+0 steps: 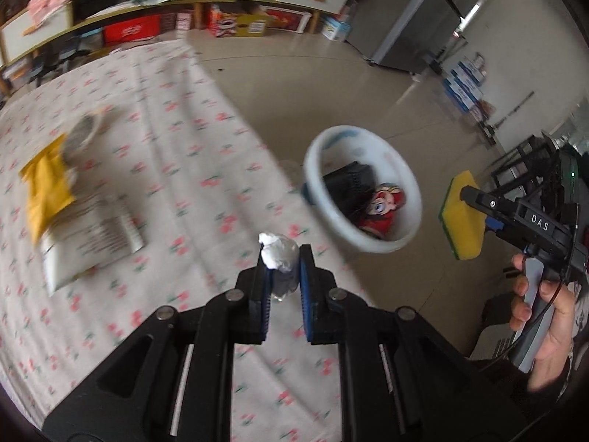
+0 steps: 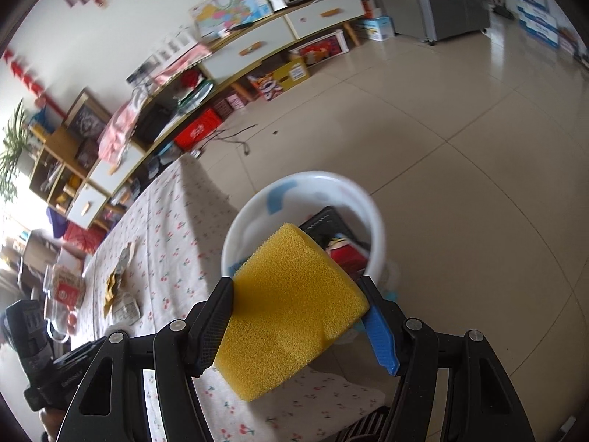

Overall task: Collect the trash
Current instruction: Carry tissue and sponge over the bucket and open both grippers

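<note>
left wrist view
left hand-held gripper [image 1: 282, 258]: pitched down over the worktop [image 1: 154, 169], jaws narrow, clamped on a small clear bottle [image 1: 285, 276] with a white wad [image 1: 274, 254] at its top end
bottle pose: roughly along the fingers, cap end pointing away from the camera
bin [image 1: 362, 193]: white round bucket on the floor just past the worktop edge, ahead and right of the left hand-held gripper; black item and red printed wrapper [image 1: 383, 210] inside
right hand-held gripper [image 1: 464, 217]: at right of frame, pointing left toward the bin, carrying a yellow sponge [image 1: 462, 217] with a green backing
right hand [image 1: 545, 316]: wrapped around the grey handle, fingers curled on its front
leftover trash: yellow packet [image 1: 46, 188] and white printed packet [image 1: 92, 239] lying on the worktop at left, blurred

right wrist view
right hand-held gripper [image 2: 294, 316]: angled down, jaws fairly wide, both pads pressed on the yellow sponge [image 2: 291, 313]
sponge pose: tilted, one corner up, overlapping the near rim of the bin [image 2: 305, 221]
bin: directly ahead and below, beside the worktop [image 2: 165, 243] edge
left hand-held gripper [image 2: 48, 364]: only its black body visible, bottom left; jaws not seen here
worktop: cherry-print cloth, packets [image 2: 119, 294] lying far left
</note>
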{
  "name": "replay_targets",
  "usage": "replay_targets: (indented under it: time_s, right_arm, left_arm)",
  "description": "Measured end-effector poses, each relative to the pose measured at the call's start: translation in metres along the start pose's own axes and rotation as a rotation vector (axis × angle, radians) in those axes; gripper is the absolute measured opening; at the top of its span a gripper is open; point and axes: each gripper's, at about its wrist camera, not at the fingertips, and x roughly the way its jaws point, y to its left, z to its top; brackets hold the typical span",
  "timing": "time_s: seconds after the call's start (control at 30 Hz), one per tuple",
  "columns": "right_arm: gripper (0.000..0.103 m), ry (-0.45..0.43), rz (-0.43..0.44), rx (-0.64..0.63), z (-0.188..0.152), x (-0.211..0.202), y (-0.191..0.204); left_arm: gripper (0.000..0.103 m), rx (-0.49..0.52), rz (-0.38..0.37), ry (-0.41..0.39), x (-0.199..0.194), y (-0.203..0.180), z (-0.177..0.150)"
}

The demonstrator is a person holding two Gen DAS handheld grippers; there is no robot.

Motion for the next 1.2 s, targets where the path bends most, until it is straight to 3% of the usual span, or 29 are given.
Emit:
replay_targets:
  time_s: [0.23,0.57,0.67,0.73,0.77,0.9,1.03,1.2]
  right_arm:
    - [0.068,-0.017,-0.017,0.054,0.01,-0.004,-0.027]
    - [0.068,-0.007,-0.058,0.092,0.021,0.003,-0.05]
    - [0.068,-0.007,-0.059,0.092,0.024,0.004,-0.05]
    - [0.069,-0.006,-0.059,0.091,0.026,0.006,-0.048]
    - [0.069,-0.005,-0.059,0.091,0.027,0.007,-0.047]
    - [0.069,0.004,-0.065,0.082,0.031,0.013,-0.042]
    - [0.069,0.019,-0.072,0.064,0.034,0.022,-0.033]
    - [0.07,0.042,-0.076,0.04,0.039,0.039,-0.016]
  left_arm:
    - [0.015,0.103,-0.044,0.022,0.046,-0.048,0.033]
    - [0.018,0.14,-0.054,0.032,0.089,-0.061,0.053]
    - [0.029,0.14,-0.03,0.032,0.094,-0.06,0.057]
    - [0.054,0.129,-0.02,0.022,0.091,-0.058,0.057]
    - [0.057,0.125,-0.014,0.013,0.088,-0.057,0.057]
    - [0.06,0.138,0.014,0.004,0.074,-0.051,0.051]
    - [0.074,0.149,0.09,-0.03,0.054,-0.038,0.041]
    - [0.083,0.125,0.148,-0.059,0.028,-0.017,0.022]
